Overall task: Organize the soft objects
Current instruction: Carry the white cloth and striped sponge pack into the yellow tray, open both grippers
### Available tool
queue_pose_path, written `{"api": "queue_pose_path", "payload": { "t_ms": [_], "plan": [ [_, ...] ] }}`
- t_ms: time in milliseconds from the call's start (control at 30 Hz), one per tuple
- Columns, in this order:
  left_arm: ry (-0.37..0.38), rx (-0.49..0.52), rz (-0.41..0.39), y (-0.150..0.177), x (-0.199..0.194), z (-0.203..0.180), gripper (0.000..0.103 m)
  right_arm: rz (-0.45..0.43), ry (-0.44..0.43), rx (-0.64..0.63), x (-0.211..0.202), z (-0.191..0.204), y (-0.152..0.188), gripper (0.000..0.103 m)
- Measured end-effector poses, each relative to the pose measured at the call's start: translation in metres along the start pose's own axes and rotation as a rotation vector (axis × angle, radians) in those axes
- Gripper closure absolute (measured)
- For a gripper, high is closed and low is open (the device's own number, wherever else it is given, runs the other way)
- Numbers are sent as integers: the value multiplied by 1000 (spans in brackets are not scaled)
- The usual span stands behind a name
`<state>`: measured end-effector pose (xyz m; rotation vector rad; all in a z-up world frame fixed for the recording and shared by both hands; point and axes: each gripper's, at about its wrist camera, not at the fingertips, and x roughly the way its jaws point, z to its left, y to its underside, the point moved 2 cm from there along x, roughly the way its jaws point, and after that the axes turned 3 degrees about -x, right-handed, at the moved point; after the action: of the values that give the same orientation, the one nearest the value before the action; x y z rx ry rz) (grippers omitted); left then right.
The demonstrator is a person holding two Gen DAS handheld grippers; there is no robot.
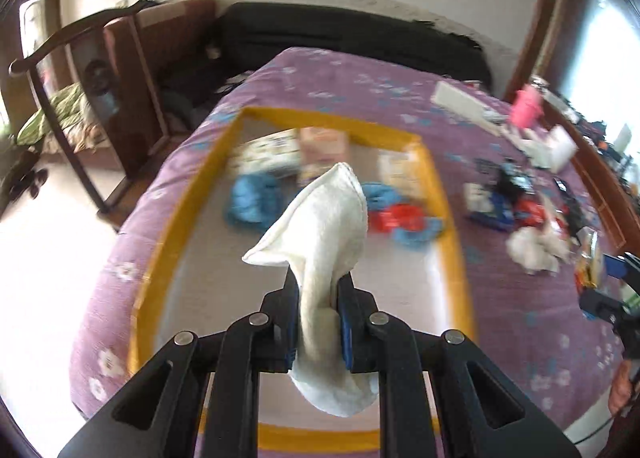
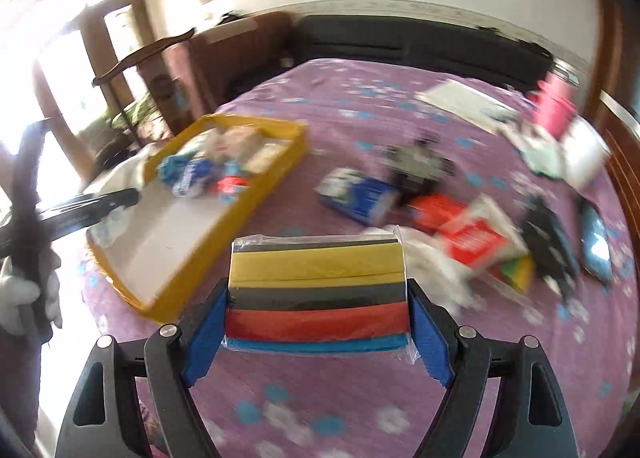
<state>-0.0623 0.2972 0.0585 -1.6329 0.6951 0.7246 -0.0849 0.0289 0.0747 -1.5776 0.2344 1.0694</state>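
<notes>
The left gripper (image 1: 316, 290) has its blue pads clamped tight on a white towel (image 1: 320, 234), the cloth bunched between them, one end standing up above the fingertips and the other drooping out below, and all of it hangs over the yellow-rimmed tray (image 1: 192, 202) on the purple floral bedspread (image 1: 520, 298). In that tray, toward the far end, lie blue cloths (image 1: 252, 198), a red item (image 1: 396, 218) and a few pale packets, all blurred. Over on the other side, the right gripper (image 2: 318, 298) stands wide, its pads pressed against both ends of a plastic-wrapped pack of sponges (image 2: 318, 290), stacked yellow, black, red and blue, held above the bedspread (image 2: 360, 398) just beside the tray's near corner (image 2: 272, 174). Beyond it there's a scatter on the bed: a blue packet (image 2: 360, 198), a red-and-white packet (image 2: 472, 238), crumpled white cloth (image 2: 432, 258) and dark items, too smeared to name. At the far left of the right wrist view, a white-gloved hand (image 2: 20, 290) grips the other tool's handle.
</notes>
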Motion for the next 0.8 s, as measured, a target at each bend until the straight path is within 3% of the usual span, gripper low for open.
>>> {"api": "queue_pose_path", "payload": {
  "t_ms": [233,433,567,600,633,667,800],
  "plan": [
    [-36,-44,91,-12,46,38,87,26,-66,-122,46,62,-35,17],
    [-61,-61,116,-26,67,54,82,82,-99,-226,88,103,-56,17],
    [-31,-89,118,-28,69,64,72,132,-108,-258,118,119,-60,17],
    [-20,-87,108,-27,65,65,65,144,-105,-265,125,122,-60,17],
    [-16,-89,99,-27,62,66,47,150,-102,-270,129,123,-60,17],
    [-5,-94,81,-27,56,68,41,159,-100,-278,135,126,-60,17],
    [20,-102,43,-23,36,71,37,174,-95,-290,149,133,-63,15]
  ]
}}
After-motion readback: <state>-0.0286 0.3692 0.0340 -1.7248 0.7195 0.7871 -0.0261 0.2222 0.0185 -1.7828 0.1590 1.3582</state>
